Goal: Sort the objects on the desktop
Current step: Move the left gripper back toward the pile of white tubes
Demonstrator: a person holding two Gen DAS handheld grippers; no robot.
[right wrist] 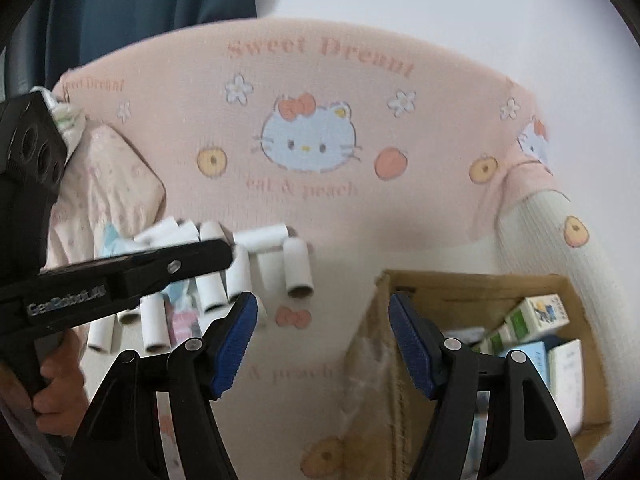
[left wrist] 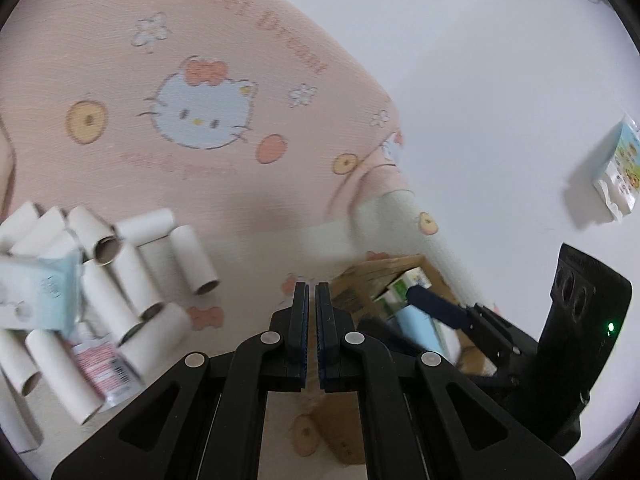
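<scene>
A heap of white cardboard tubes (left wrist: 132, 276) lies on the pink blanket at the left, with a pale blue box (left wrist: 40, 292) and a pink-labelled sachet (left wrist: 102, 368) among them. The tubes also show in the right wrist view (right wrist: 240, 272). My left gripper (left wrist: 312, 300) is shut and empty, right of the heap. It also shows in the right wrist view (right wrist: 230, 254). My right gripper (right wrist: 322, 320) is open and empty, over the left wall of a cardboard box (right wrist: 472, 280) that holds several small cartons (right wrist: 536, 316). The box shows in the left wrist view (left wrist: 380, 272).
A pink Hello Kitty blanket (right wrist: 320, 184) covers the surface. A patterned cushion (right wrist: 108, 184) lies at the left. A white wall with a stuck-on card (left wrist: 618, 164) is behind. A dark blue curtain (right wrist: 152, 4) hangs at the back left.
</scene>
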